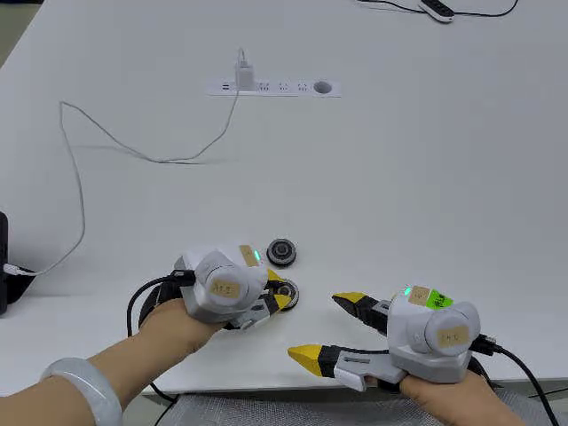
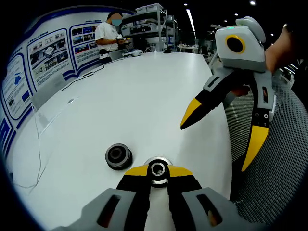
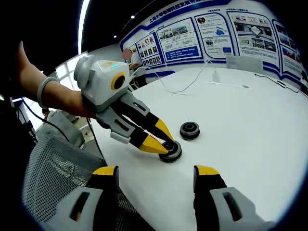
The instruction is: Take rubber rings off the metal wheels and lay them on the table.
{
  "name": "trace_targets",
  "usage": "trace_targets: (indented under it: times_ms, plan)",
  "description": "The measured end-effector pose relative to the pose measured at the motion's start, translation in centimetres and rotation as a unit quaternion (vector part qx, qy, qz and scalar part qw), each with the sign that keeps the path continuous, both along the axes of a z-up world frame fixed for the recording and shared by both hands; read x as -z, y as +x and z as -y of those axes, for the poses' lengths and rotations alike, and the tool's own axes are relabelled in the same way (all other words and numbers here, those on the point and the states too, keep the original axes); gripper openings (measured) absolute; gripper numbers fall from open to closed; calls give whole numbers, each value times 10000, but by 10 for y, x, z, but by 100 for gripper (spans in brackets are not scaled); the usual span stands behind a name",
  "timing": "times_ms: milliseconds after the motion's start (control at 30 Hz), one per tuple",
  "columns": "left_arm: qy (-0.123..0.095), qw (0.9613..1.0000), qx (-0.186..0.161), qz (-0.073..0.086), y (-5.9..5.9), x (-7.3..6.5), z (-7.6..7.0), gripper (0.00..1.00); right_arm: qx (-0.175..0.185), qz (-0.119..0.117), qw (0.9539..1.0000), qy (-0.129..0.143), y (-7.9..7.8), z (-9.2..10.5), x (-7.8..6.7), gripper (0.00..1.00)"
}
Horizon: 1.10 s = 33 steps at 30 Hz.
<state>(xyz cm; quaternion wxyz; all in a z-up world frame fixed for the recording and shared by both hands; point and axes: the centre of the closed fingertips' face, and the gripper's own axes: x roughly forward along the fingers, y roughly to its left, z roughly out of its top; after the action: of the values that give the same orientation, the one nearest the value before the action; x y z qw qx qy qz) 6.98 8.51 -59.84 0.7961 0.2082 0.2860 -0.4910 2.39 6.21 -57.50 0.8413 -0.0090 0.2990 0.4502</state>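
Two small metal wheels with black rubber rings lie near the table's front edge. The near wheel [image 1: 287,294] [image 2: 158,169] [image 3: 171,151] sits between the yellow tips of my left gripper [image 1: 279,295] [image 2: 158,171], which is shut on it. In the right gripper view the left gripper [image 3: 155,137] reaches in from the left onto that wheel. The second wheel [image 1: 282,252] [image 2: 118,156] [image 3: 189,130] rests free just beyond. My right gripper [image 1: 328,327] [image 3: 156,169] hovers open to the right of the held wheel, empty; the left gripper view shows the right gripper [image 2: 219,130] with jaws spread.
A white power strip [image 1: 271,87] with a plugged charger lies far back, its cable [image 1: 80,177] trailing left to a black device [image 1: 3,262]. A mesh chair [image 1: 266,413] sits below the table's front edge. A person [image 2: 109,30] stands far off.
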Motion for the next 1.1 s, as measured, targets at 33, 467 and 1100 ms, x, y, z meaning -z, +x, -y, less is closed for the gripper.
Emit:
trace_targets:
  times_ms: [33,467,1100]
  plan:
    - [12,10000,6,3,0,0,0,13,-2,-7,10000,8,0,0,0,64]
    - [28,10000,-4,4,0,1,0,12,-2,-54,10000,57,1,-2,1,60]
    - [3,10000,-31,-42,0,1,0,12,599,-466,9967,280,26,4,8,35]
